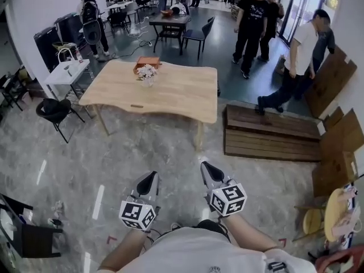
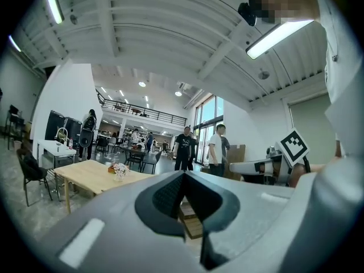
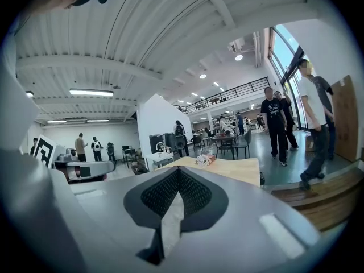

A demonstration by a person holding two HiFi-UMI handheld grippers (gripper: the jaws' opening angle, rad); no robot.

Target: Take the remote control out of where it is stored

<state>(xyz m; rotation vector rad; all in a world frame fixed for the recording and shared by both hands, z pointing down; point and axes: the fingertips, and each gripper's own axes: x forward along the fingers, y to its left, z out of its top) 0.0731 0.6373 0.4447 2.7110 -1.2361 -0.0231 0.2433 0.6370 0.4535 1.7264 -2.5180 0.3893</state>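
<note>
Remote control cannot be made out in any view, nor whatever stores it. The left claw (image 1: 147, 182) is pressed together at the tips with nothing between its jaws, as the left gripper view shows (image 2: 183, 175). The right claw (image 1: 211, 172) is likewise closed and empty (image 3: 178, 172). Both are held side by side, a little apart, low in front of the person and pointing forward over the grey marbled floor (image 1: 74, 164). Each carries its marker cube, the left one (image 1: 137, 214) and the right one (image 1: 228, 199), just above the person's forearms.

Well ahead of the claws stands a pale wooden worktop (image 1: 176, 92). Near its far edge sits a small bunch of white flowers (image 1: 147, 71), with a brown box (image 1: 147, 62) just behind it. To the right of the worktop lies a low platform of dark wooden planks (image 1: 267, 135), where a person in a white shirt (image 1: 298, 58) has one foot. Two people in black (image 1: 253, 21) stand further back. Left of the worktop are a black chair (image 1: 56, 110) and a small white table (image 1: 67, 73).
</note>
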